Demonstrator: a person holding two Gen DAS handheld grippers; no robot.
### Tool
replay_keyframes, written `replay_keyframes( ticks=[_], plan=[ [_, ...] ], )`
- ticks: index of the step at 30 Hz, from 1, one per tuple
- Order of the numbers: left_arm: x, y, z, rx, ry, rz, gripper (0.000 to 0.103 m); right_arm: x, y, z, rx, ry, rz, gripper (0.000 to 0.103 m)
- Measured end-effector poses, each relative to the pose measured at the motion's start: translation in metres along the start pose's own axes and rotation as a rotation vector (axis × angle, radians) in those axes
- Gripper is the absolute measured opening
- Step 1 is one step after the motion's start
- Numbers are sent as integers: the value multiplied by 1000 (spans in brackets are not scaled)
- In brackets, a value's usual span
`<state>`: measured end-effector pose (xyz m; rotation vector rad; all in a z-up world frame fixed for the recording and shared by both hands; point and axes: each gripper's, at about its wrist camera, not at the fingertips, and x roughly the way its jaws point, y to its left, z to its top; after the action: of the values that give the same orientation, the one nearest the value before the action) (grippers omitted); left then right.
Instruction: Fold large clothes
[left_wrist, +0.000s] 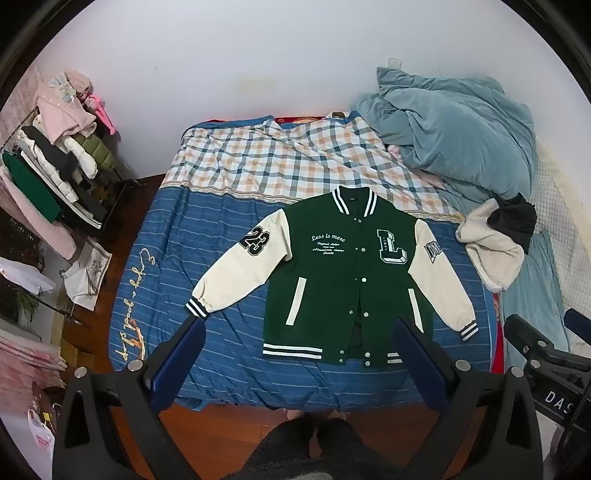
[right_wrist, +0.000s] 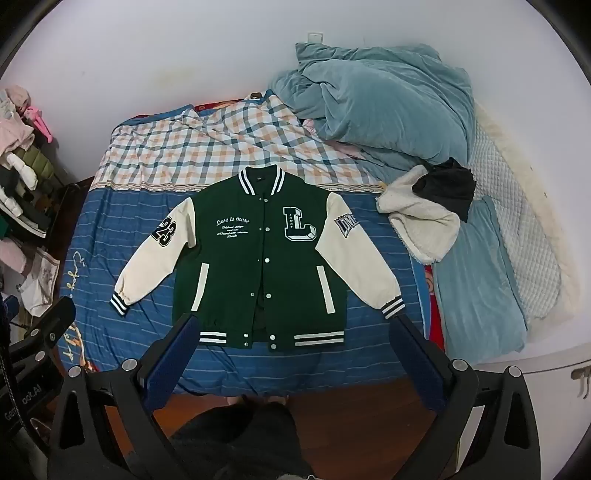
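A green varsity jacket (left_wrist: 332, 280) with cream sleeves lies flat and face up on the bed, collar far, hem near, both sleeves spread out. It also shows in the right wrist view (right_wrist: 258, 266). My left gripper (left_wrist: 299, 332) is open and empty, held above the bed's near edge in front of the hem. My right gripper (right_wrist: 295, 328) is open and empty, also above the near edge, just short of the hem. The right gripper's body shows at the right of the left wrist view (left_wrist: 546, 354).
The bed (left_wrist: 177, 258) has a blue striped cover and a checked sheet (left_wrist: 280, 155). A blue duvet (left_wrist: 454, 129) is heaped at the far right, with a cream fleece and black garment (left_wrist: 495, 236) beside it. A clothes rack (left_wrist: 55, 166) stands left. Wooden floor lies below.
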<state>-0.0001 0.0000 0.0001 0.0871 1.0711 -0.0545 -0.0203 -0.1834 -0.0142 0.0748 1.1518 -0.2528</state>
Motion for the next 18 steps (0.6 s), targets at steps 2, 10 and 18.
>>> replay_keyframes(
  ticks=[2,10,18],
  plan=[
    [0,0,0,-1,4,-4,103,0,0,0,0,-1,-1,103],
    [0,0,0,1,1,-4,103,0,1,0,-3,-5,-9,103],
    [0,0,0,3,1,-2,103,1,-2,5,-2,-3,-11,103]
  ],
)
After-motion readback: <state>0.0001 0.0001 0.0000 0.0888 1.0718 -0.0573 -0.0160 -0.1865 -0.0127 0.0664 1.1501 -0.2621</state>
